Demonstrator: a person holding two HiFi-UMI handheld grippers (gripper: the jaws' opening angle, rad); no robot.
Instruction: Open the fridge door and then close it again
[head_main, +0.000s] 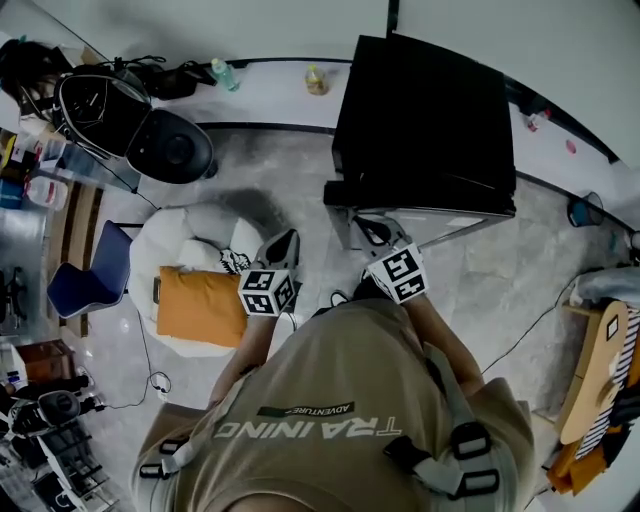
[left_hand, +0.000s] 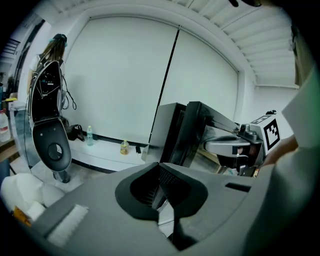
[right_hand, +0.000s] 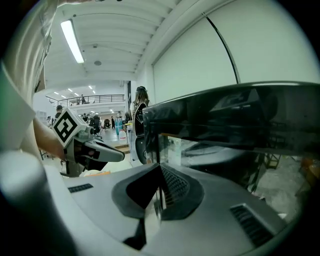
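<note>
**Fridge door, approach stage: both grippers empty**

Head view: black fridge (head_main: 425, 120) directly ahead. The left gripper (head_main: 283, 240) and right gripper (head_main: 378, 232) are near its front.

Left gripper view: jaws pressed together, nothing held.

Right gripper view: jaws likewise together and empty, with the glass door (right_hand: 225, 145) close. Advised: part the right jaws and catch the door edge squarely. No handle can be made out, and it is unclear whether the door is fully shut.

One black fridge (head_main: 425, 120). Two hand-held grippers: the left hand-held gripper (head_main: 286, 240) and the right hand-held gripper (head_main: 374, 230). Each bears one marker cube, so two in all — the left cube (head_main: 267, 292) and the right cube (head_main: 399, 274). Two bottles by the wall — a clear bottle (head_main: 225, 73) and a yellow bottle (head_main: 316, 80). One orange cushion (head_main: 200, 305), one white beanbag (head_main: 185, 235), one blue chair (head_main: 88, 285).
</note>
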